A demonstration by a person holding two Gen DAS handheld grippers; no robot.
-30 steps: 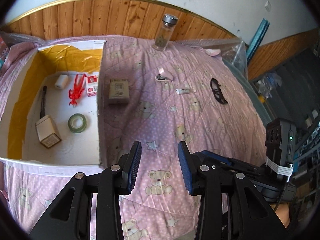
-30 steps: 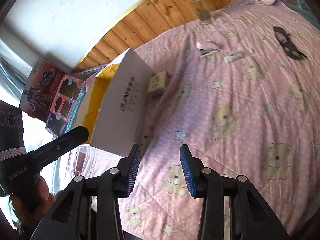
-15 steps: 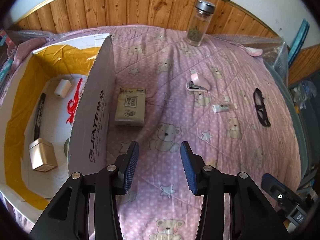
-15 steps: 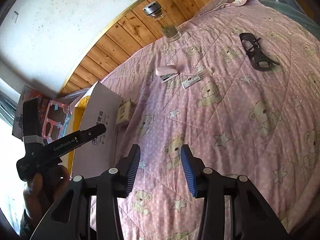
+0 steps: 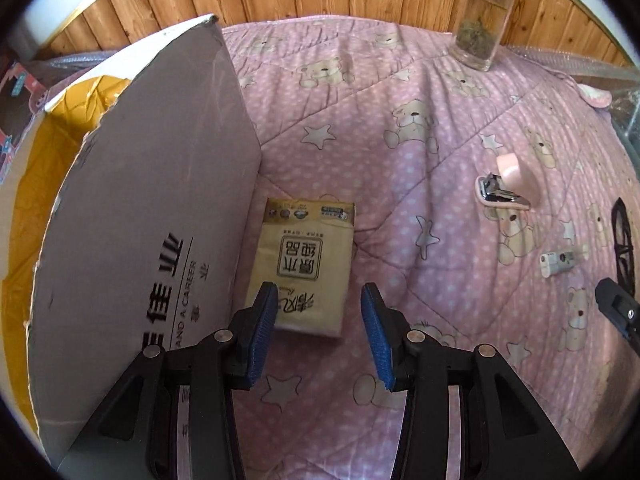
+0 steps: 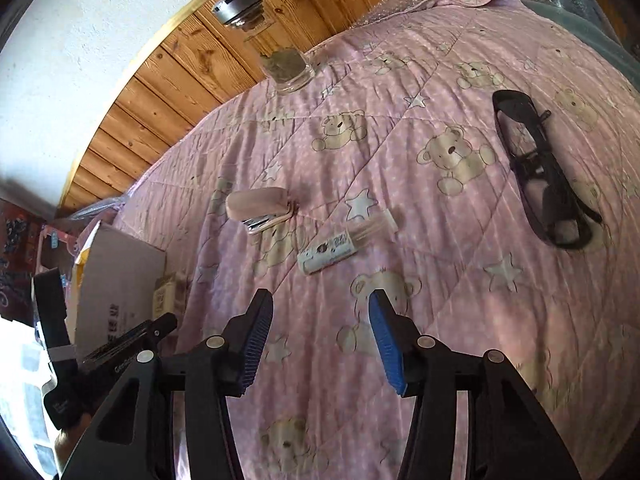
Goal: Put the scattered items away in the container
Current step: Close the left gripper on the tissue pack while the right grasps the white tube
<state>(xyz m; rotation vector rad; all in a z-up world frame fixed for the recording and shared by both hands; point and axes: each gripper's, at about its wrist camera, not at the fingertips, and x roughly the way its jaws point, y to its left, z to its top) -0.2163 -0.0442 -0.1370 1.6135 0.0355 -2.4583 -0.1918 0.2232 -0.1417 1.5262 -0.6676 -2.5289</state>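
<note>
I had the left gripper [image 5: 320,316] over the tan tissue pack [image 5: 305,268], its jaws apart after widening a little, the pack's near end between the blue pads but not pinched. The pack lay flat on the pink bear-print bed quilt [image 5: 420,128], just beside the outer wall of the cardboard box [image 5: 152,216]. My right gripper [image 6: 320,330] had just been opening too, with nothing between its jaws, above bare quilt. Ahead of it lay a small white tube [image 6: 328,254], a pink stapler [image 6: 260,208] and black glasses [image 6: 548,184]; a glass jar [image 6: 280,60] stood farther back.
</note>
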